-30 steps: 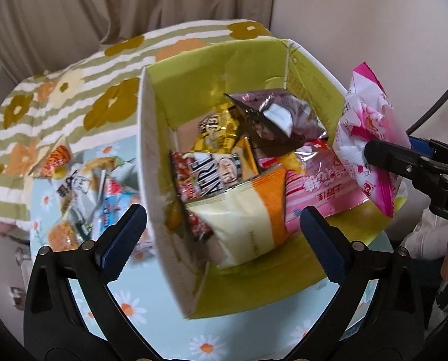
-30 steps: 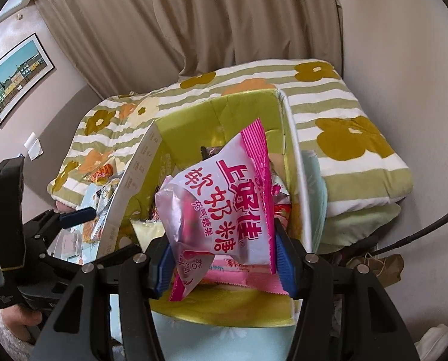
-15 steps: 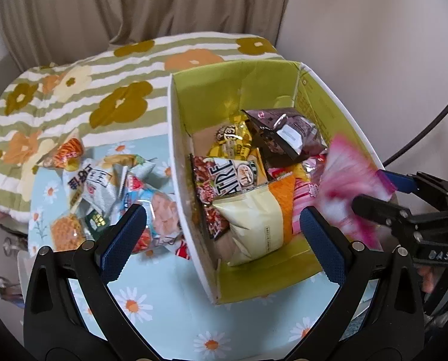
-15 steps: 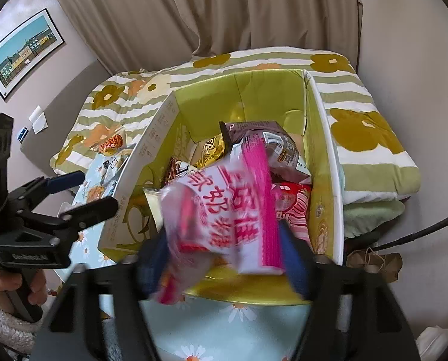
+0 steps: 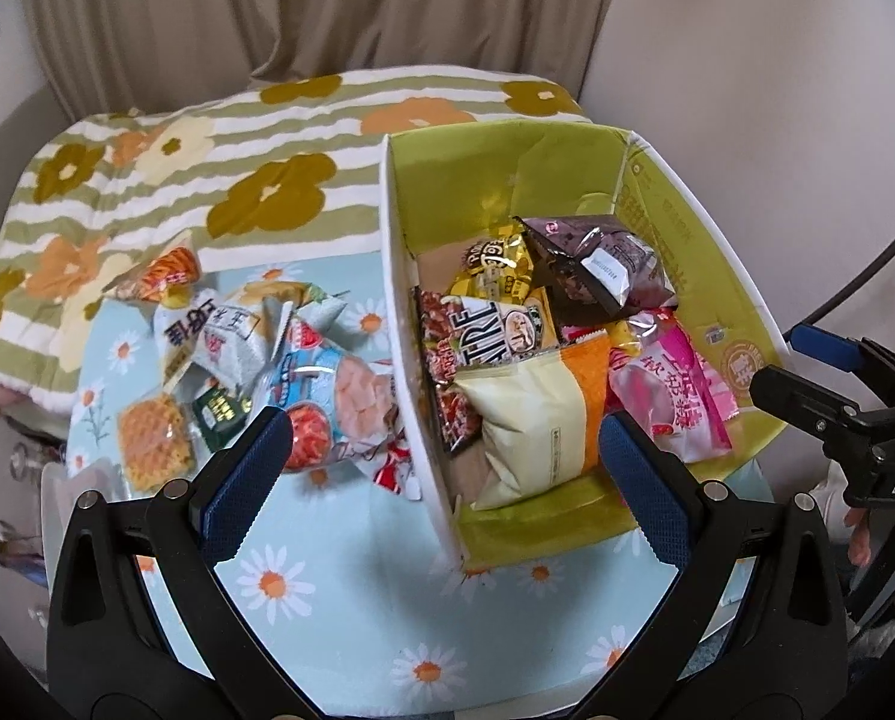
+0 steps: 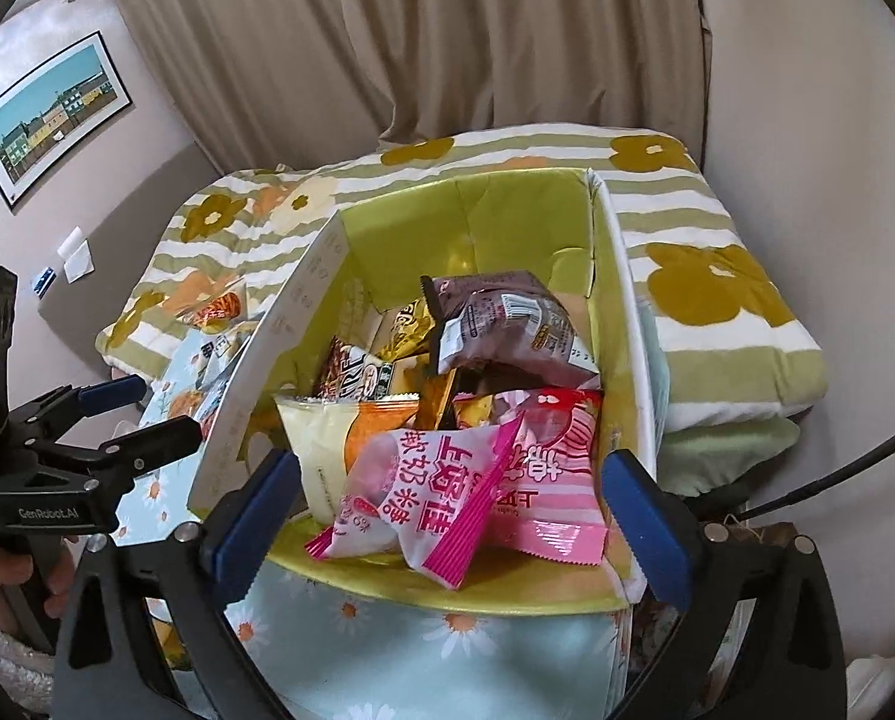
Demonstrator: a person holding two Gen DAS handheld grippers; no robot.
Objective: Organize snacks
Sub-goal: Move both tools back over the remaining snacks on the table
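Pink candy bag (image 6: 423,492) with red lettering lies crumpled in my green box (image 6: 525,228), near front. Both my grippers, left (image 5: 444,450) and right (image 6: 447,492), gape wide, empty. Bag's underside is hidden.

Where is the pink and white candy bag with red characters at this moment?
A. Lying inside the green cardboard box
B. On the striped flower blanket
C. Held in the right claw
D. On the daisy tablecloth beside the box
A: the pink and white candy bag lies on other snacks inside the green cardboard box, and the right claw stands open around nothing.
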